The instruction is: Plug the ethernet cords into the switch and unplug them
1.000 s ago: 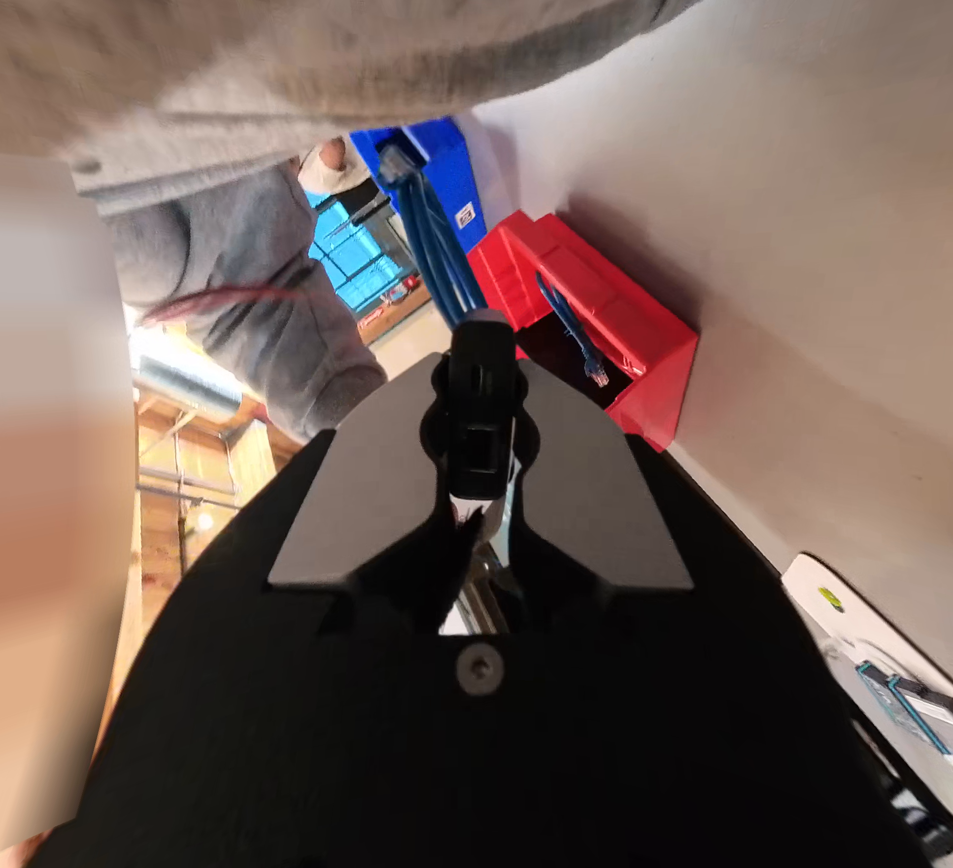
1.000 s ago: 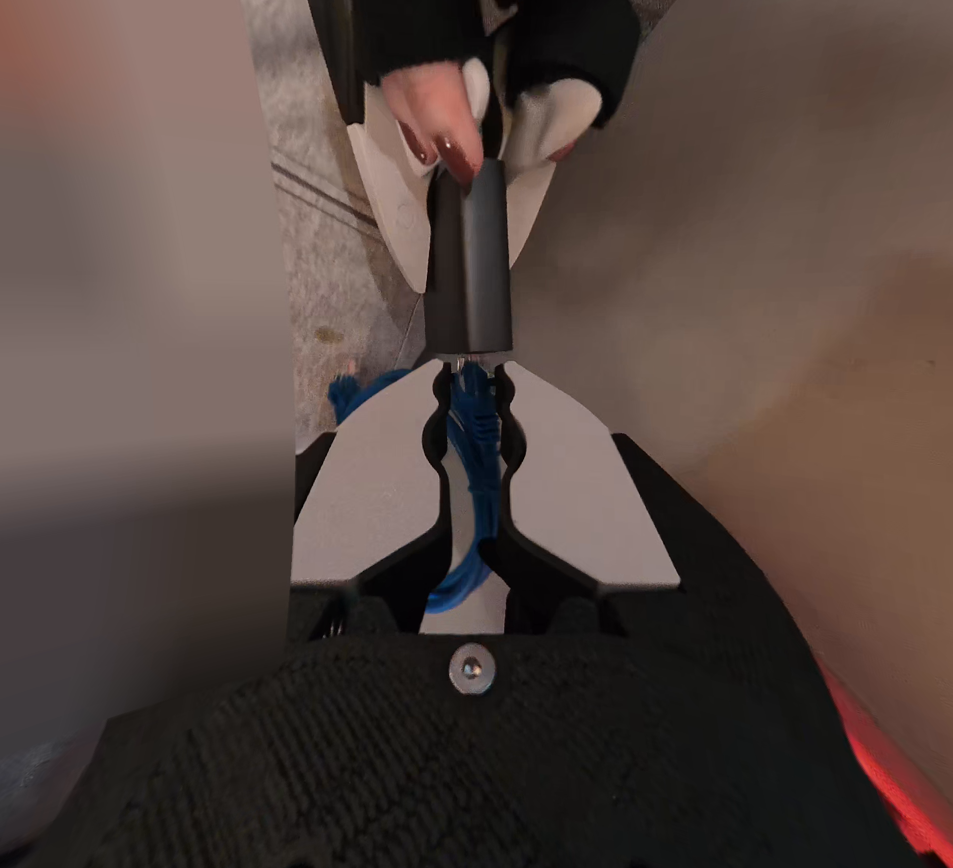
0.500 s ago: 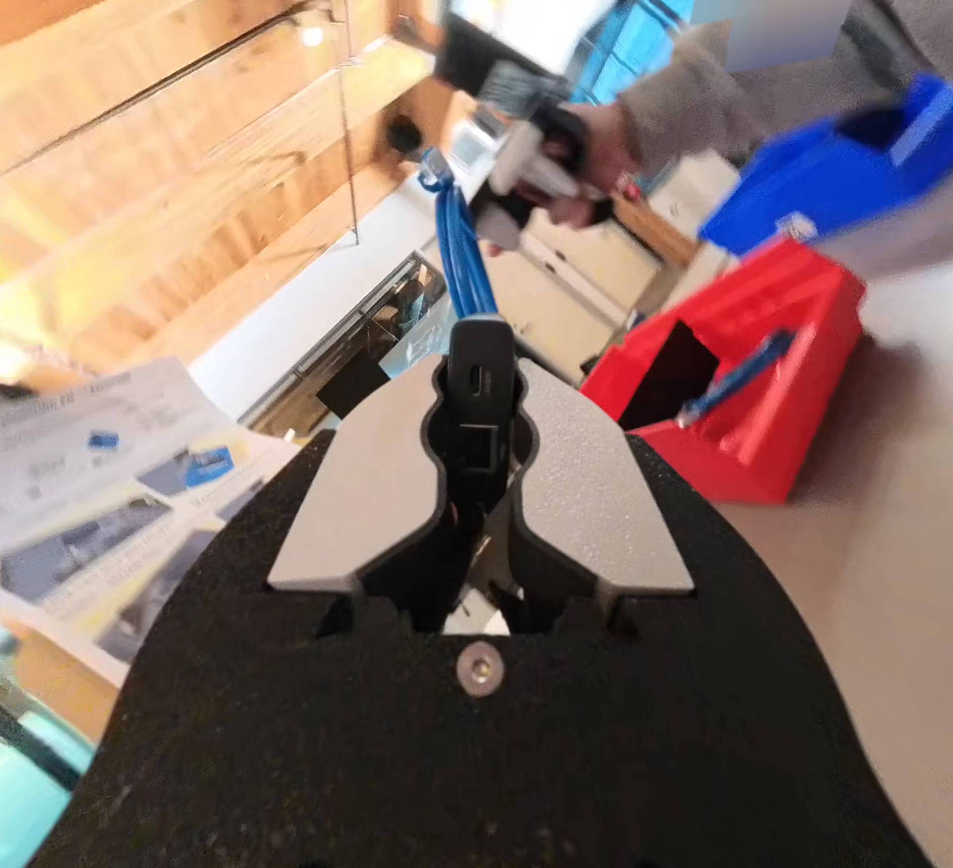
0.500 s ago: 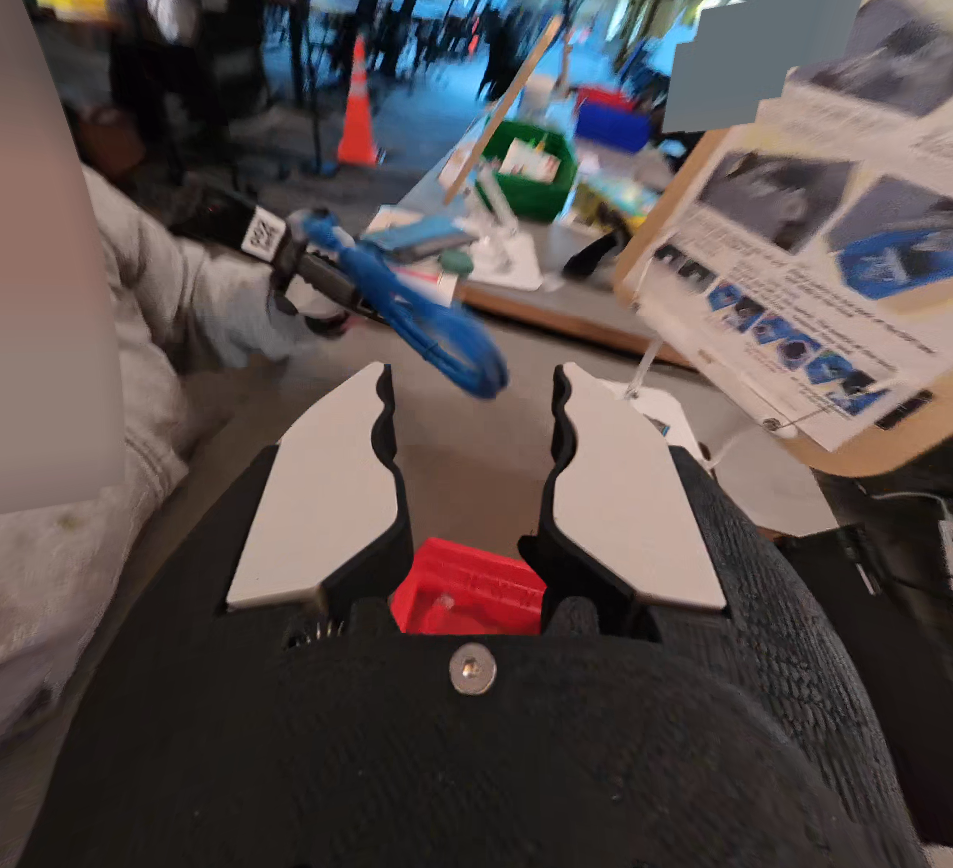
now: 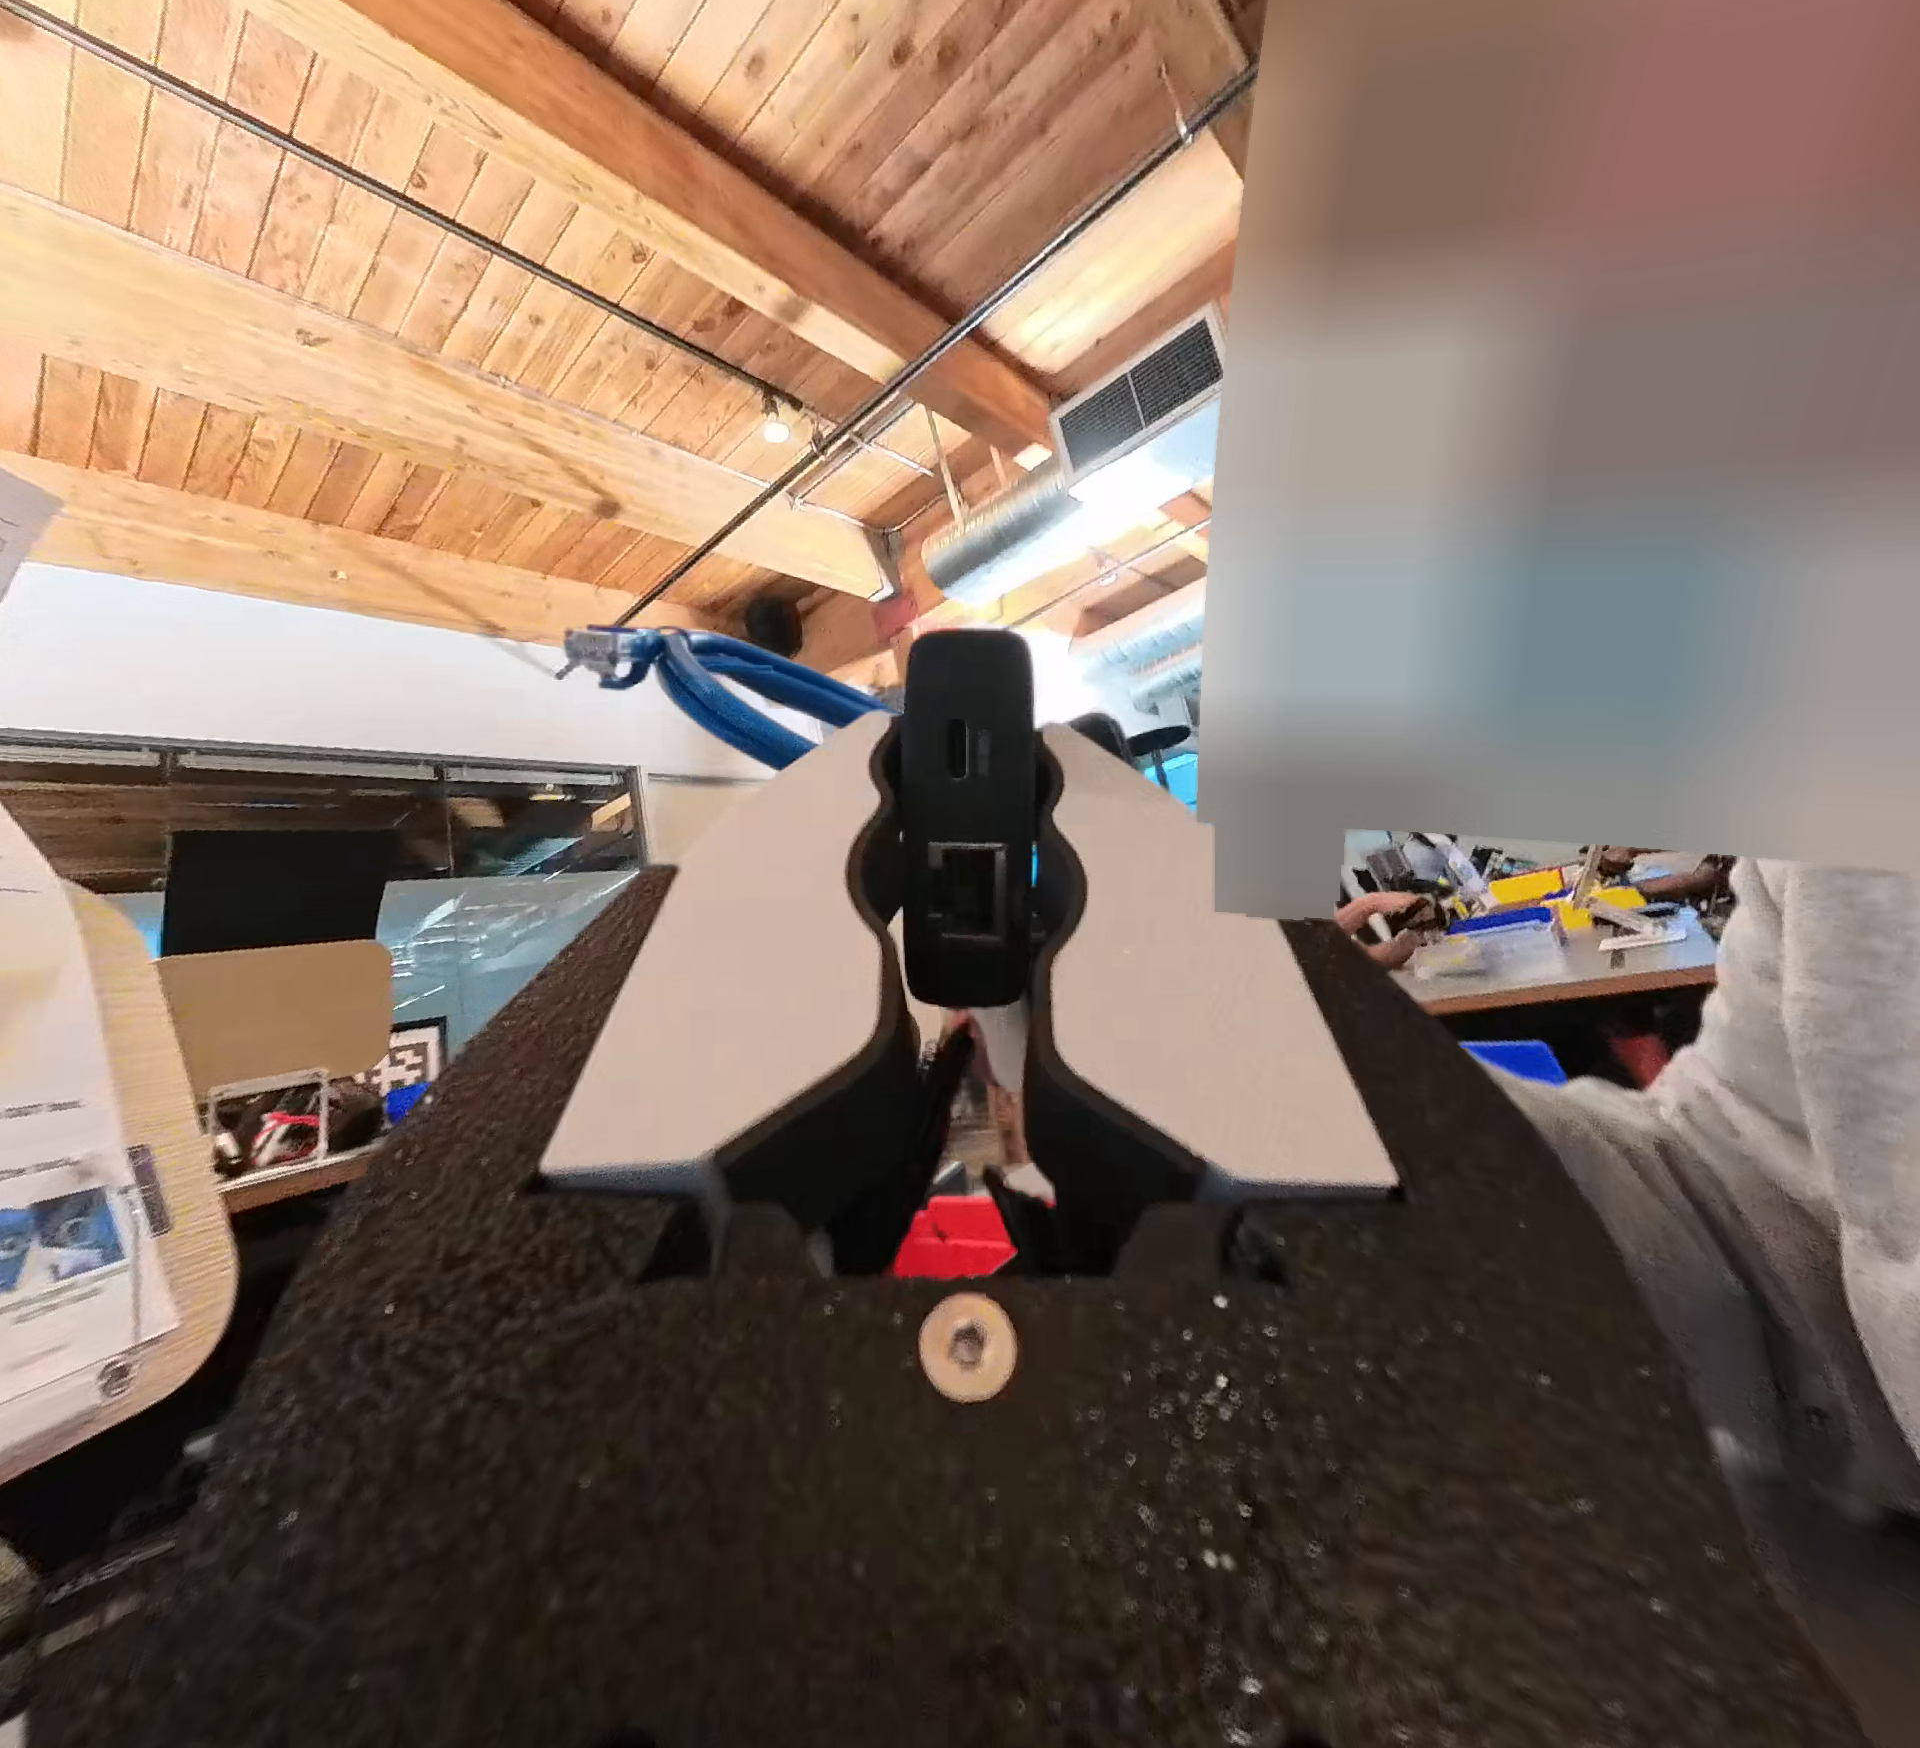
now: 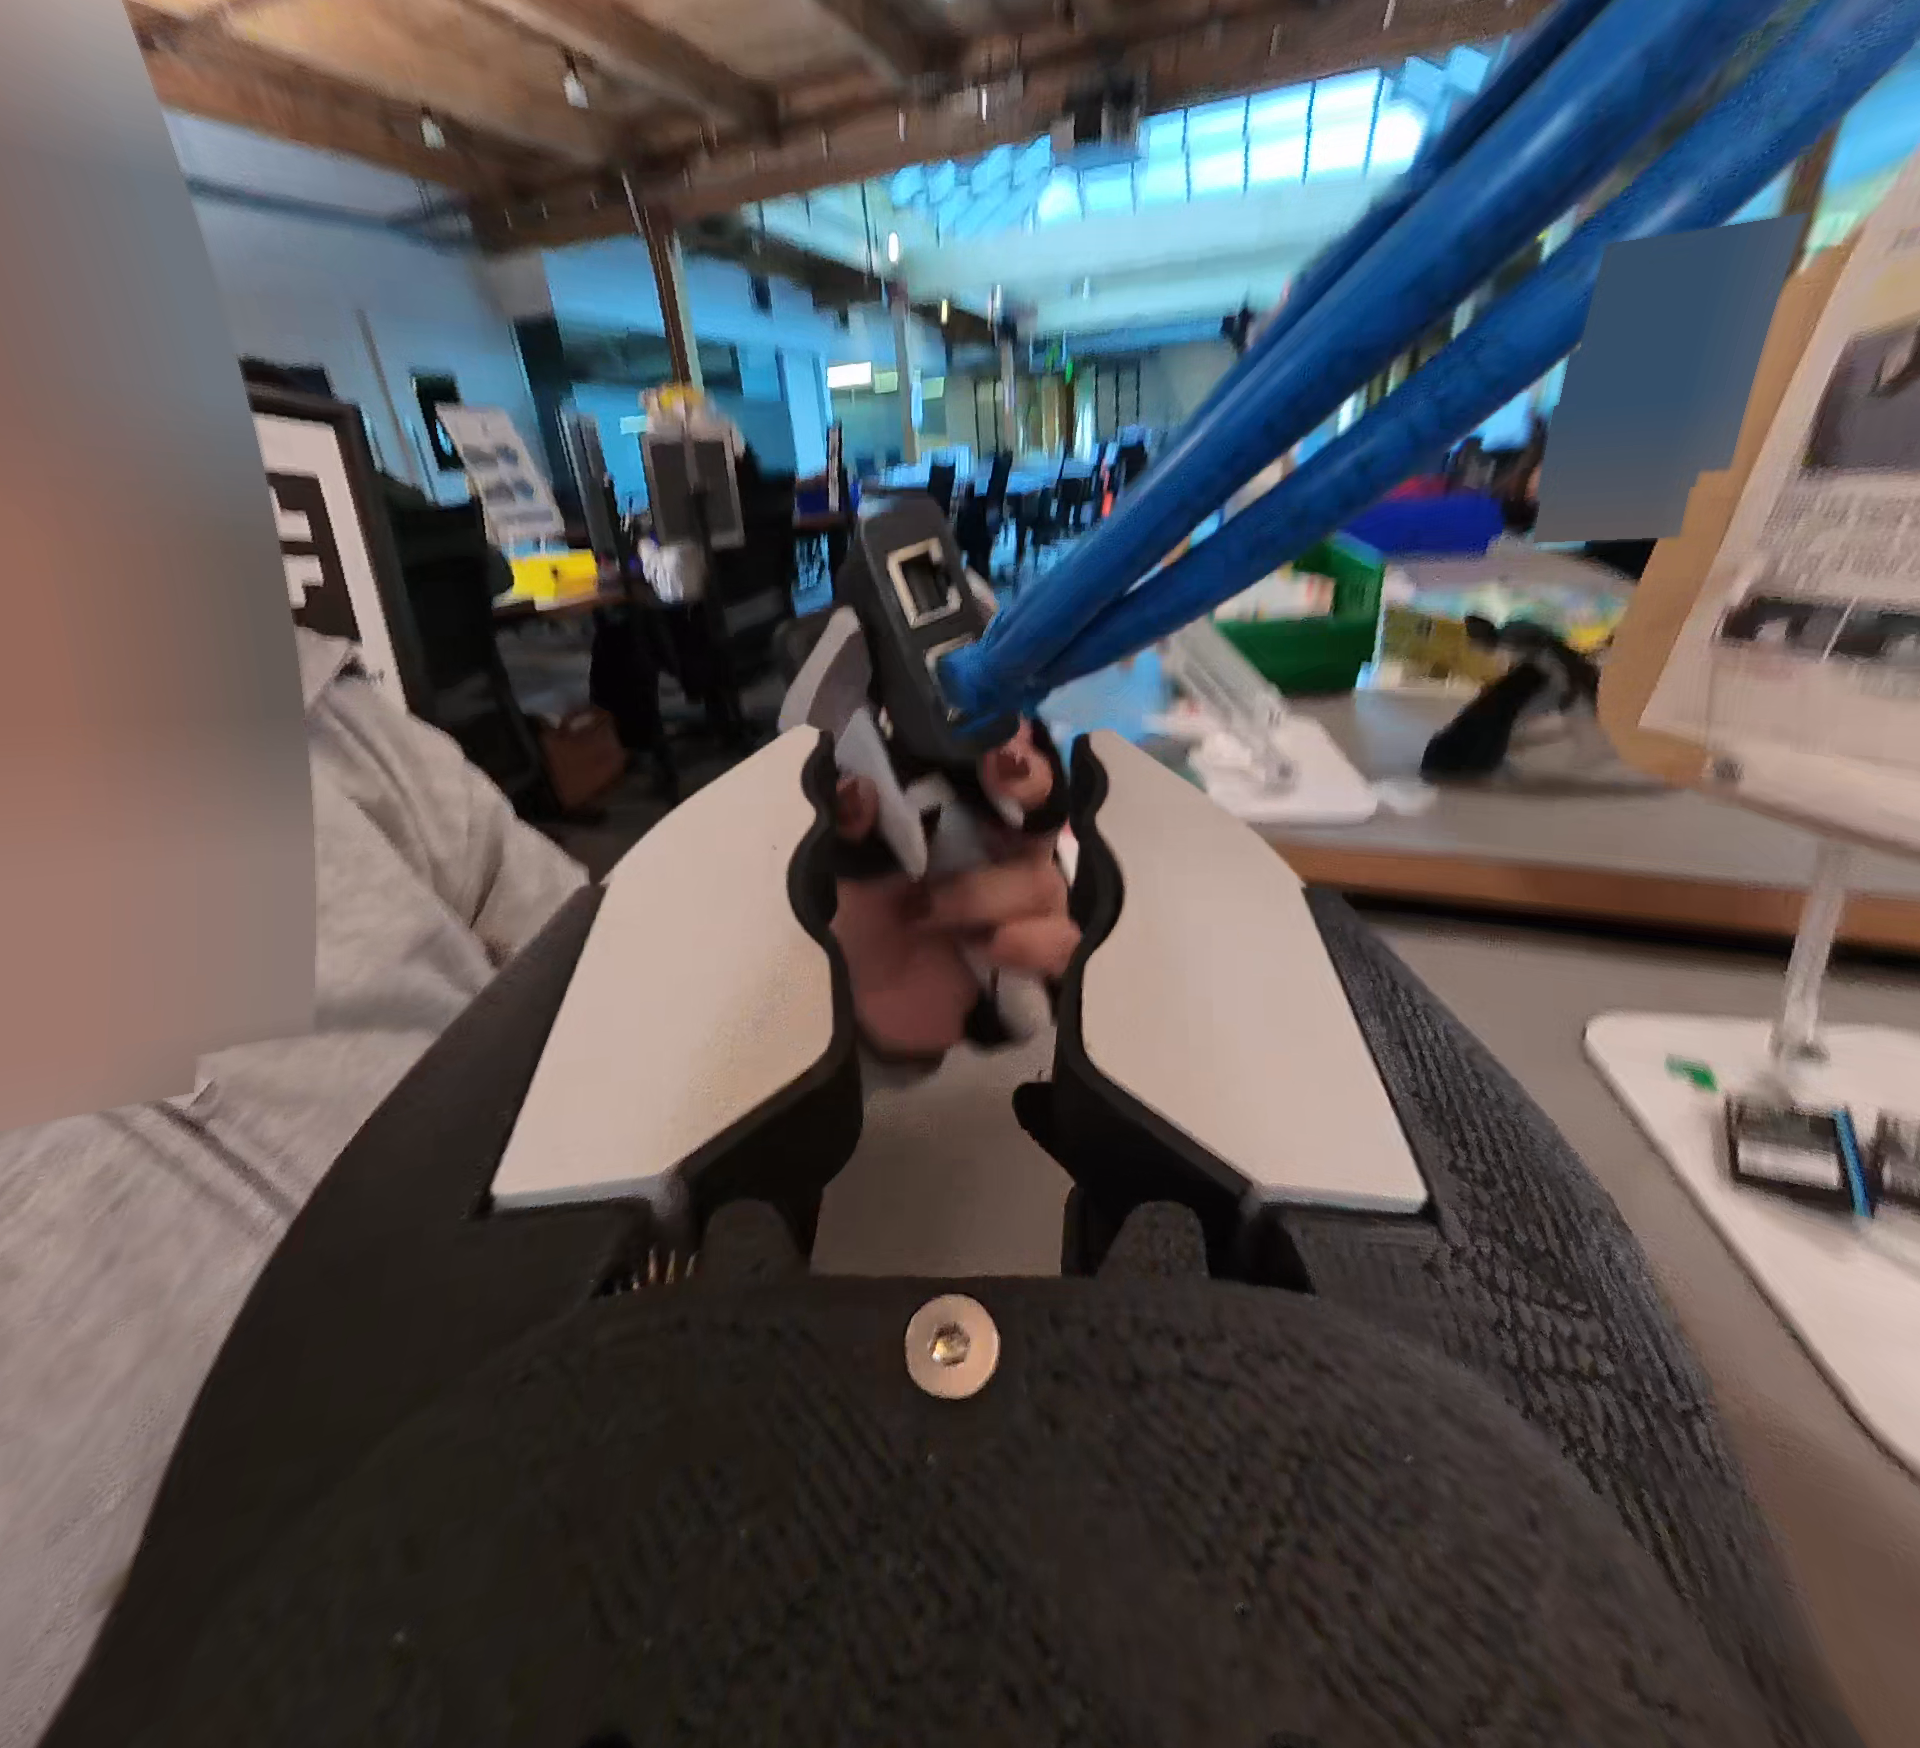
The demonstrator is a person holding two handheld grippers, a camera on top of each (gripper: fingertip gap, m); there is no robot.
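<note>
My left gripper (image 5: pixel 966 742) is shut on a black device (image 5: pixel 966 867) with two sockets on its face, held up toward the wooden ceiling. A blue cable (image 5: pixel 748 690) loops out behind it to the left and ends in a clear plug (image 5: pixel 592 654). In the right wrist view, my right gripper (image 6: pixel 951 763) is open and empty. Just beyond its fingertips a hand holds the left gripper with the black device (image 6: pixel 914 607). The blue cable (image 6: pixel 1351 410) is plugged into the device's lower socket and runs off to the upper right.
A board with a printed sheet (image 6: pixel 1818 555) stands on a white base (image 6: pixel 1766 1179) at the right on the grey table (image 6: pixel 1455 825). A green bin (image 6: pixel 1309 628) sits farther back. A red bin (image 5: pixel 951 1236) shows below the left gripper's jaws. A grey sleeve (image 5: pixel 1714 1179) is at the right. My right fingertips sit around 5 cm from my left ones.
My right gripper let go of the blue cable, opened and drew back, and now faces the left gripper. My left gripper swung up toward the ceiling, still holding the black device.
</note>
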